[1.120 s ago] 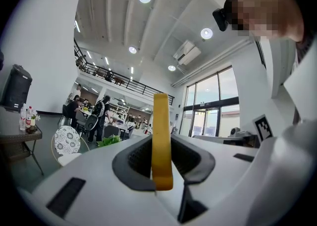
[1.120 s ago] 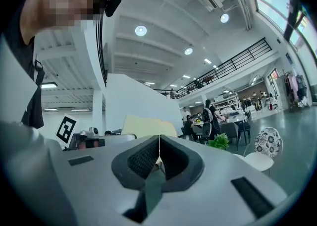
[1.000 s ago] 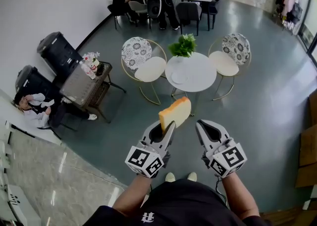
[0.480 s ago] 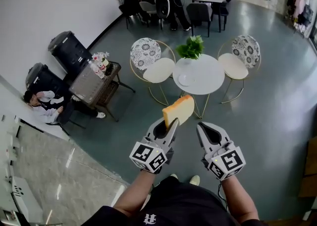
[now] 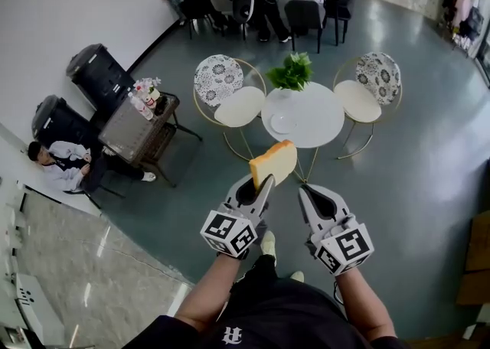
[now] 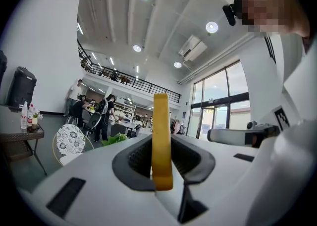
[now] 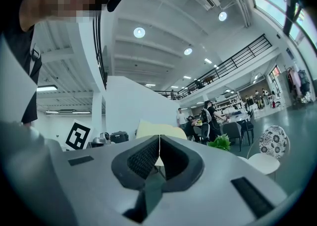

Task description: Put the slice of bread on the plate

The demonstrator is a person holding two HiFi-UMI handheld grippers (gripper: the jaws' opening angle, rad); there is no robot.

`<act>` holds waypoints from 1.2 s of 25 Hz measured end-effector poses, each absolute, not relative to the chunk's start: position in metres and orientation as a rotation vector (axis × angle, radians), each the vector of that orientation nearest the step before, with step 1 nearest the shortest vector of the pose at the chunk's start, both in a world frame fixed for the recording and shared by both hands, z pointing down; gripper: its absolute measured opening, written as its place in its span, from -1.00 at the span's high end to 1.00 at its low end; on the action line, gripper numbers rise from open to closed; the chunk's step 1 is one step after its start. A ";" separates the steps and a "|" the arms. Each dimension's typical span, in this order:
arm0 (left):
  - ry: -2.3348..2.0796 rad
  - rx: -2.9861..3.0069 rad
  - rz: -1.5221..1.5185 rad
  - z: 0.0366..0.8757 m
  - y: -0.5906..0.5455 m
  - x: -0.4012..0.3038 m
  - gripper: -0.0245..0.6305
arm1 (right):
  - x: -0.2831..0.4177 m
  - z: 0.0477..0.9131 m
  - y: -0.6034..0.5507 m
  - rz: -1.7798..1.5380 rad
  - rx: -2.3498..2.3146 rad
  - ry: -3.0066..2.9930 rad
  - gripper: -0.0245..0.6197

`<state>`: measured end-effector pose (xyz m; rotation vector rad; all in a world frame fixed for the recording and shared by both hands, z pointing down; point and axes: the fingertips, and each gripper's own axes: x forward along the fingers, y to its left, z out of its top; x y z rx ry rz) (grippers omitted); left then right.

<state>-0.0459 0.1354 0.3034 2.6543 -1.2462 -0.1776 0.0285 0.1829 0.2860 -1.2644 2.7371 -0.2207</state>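
Edgewise, slice of bread (image 5: 273, 164) upright

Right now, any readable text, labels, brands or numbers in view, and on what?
No words or numbers can be read.
Shirt: white emblem, too small to read.
Bottles: labels too small.
Left gripper, holding the slice of bread, and right gripper: cubes bear black square patterns, no letters.

The left gripper (image 6: 163, 156) has its jaws closed on a slice of bread (image 6: 161, 121), which stands upright on edge. The right gripper (image 6: 212, 136) is beside it. A patterned chair (image 6: 69, 141), a plant (image 6: 115, 139) and bottles (image 6: 28, 116) are at the far left.
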 end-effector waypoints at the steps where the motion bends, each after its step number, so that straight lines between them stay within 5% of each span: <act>1: -1.240 2.652 -0.178 0.307 0.125 -0.047 0.65 | 0.028 0.288 0.175 -0.219 -1.272 2.733 0.90; 30: -0.978 2.539 -0.055 0.428 -0.203 -0.061 0.65 | -0.009 0.344 -0.116 -0.308 -1.478 2.690 0.90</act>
